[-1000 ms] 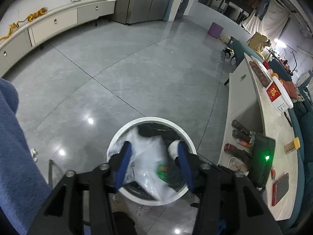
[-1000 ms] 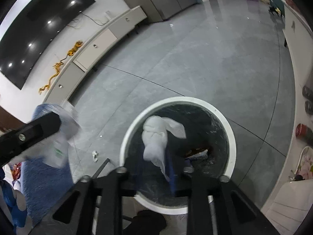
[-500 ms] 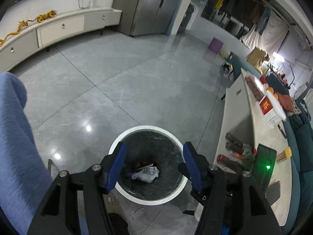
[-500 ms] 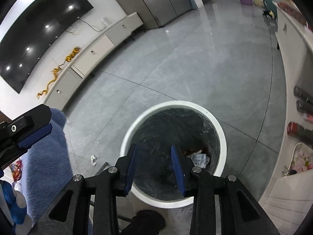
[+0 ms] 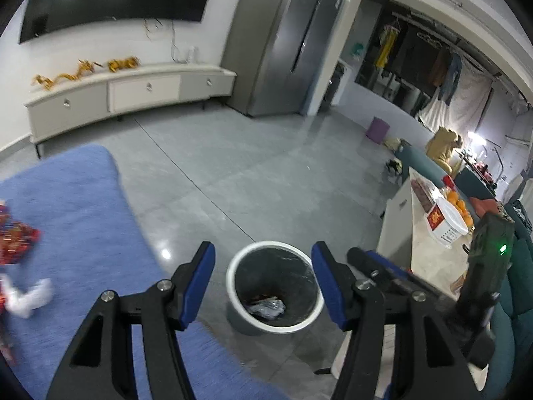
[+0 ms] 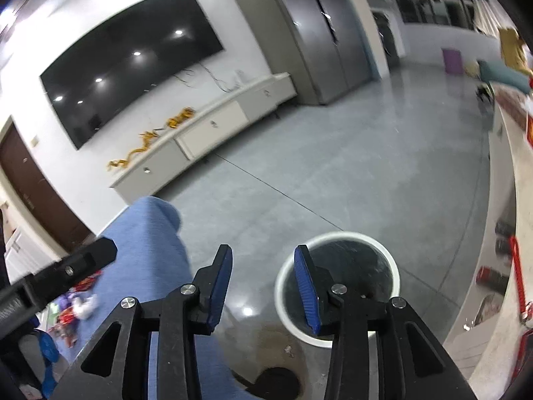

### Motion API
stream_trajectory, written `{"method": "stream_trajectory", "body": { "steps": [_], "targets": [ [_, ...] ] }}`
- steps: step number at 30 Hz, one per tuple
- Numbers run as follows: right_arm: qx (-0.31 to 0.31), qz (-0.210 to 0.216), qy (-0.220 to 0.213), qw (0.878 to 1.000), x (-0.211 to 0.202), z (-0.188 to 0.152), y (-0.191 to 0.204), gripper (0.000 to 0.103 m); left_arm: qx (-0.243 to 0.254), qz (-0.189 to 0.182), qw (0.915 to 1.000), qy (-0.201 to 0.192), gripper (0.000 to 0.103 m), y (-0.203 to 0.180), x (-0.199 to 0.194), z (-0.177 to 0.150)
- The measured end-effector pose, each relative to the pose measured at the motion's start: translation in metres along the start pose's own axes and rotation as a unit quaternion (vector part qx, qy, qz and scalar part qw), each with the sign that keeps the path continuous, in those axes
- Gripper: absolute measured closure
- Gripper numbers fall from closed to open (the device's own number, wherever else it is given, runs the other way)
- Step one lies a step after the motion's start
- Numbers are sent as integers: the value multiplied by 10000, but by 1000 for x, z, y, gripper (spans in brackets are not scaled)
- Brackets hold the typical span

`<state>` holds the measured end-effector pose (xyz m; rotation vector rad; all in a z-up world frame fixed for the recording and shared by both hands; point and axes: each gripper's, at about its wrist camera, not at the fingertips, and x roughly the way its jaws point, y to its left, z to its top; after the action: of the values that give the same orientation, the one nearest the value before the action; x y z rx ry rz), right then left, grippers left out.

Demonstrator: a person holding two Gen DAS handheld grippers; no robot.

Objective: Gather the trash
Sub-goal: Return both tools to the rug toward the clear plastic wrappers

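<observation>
You have two tools in view. Your left tool (image 5: pixel 263 281) stands with its blue-padded jaws spread and nothing between them. Your right tool (image 6: pixel 263 283) has its jaws opening, also with nothing between them.

At the left of both views lies one blue fuzzy rug (image 5: pixel 83 220). On its left edge sit a few loose scraps: a red patterned wrapper (image 5: pixel 15 243) and a crumpled white tissue (image 5: pixel 28 296), both blurred. The right wrist view shows the same scatter (image 6: pixel 78 303) near the rug's far left edge, too smeared to count.

Right of the rug, on the grey tiled floor (image 5: pixel 253 166), stands one round white-rimmed bin with a black liner (image 5: pixel 233 286), upright. In the left wrist view it lies between your left tool's pads; in the right wrist view it is behind the right-hand pad. At its bottom rest a crumpled whitish wad (image 5: pixel 266 306) and an orange-red scrap (image 5: pixel 261 297) just behind it.

At the right edge runs one pale bench (image 5: pixel 423 233), carrying a white box with a red label (image 5: pixel 444 221).
</observation>
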<state>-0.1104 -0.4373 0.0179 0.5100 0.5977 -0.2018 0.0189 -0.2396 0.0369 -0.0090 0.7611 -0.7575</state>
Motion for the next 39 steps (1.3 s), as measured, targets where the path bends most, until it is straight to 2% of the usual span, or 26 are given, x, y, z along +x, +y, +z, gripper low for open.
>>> {"method": "stream_trajectory", "body": {
  "steps": [5, 9, 12, 17, 22, 28, 36, 39],
  "targets": [
    [-363, 209, -188, 9989, -23, 3, 41, 65, 20, 297, 9987, -422, 43, 25, -59, -4],
    [-643, 373, -245, 9969, -35, 1, 72, 63, -11, 493, 9966, -660, 33, 48, -94, -9],
    [-812, 498, -245, 9951, -41, -3, 94, 63, -94, 670, 9944, -810, 33, 72, -121, -17],
    [-1114, 747, -116, 9909, -38, -12, 132, 62, -251, 944, 9905, -968, 32, 114, -154, -36],
    [-1402, 1015, 150, 9848, -22, -27, 167, 61, -356, 1295, 9859, -994, 32, 171, -182, -62],
    [-1587, 1314, 703, 9760, 16, -54, 210, 61, -377, 1599, 9835, -760, 33, 228, -191, -91],
    [-1608, 1701, 1648, 9582, 86, -90, 257, 60, -272, 1589, 9862, -372, 33, 252, -165, -115],
    [-1674, 1757, 1842, 9524, 104, -99, 268, 60, -240, 1556, 9871, -293, 33, 259, -155, -116]
  ]
}}
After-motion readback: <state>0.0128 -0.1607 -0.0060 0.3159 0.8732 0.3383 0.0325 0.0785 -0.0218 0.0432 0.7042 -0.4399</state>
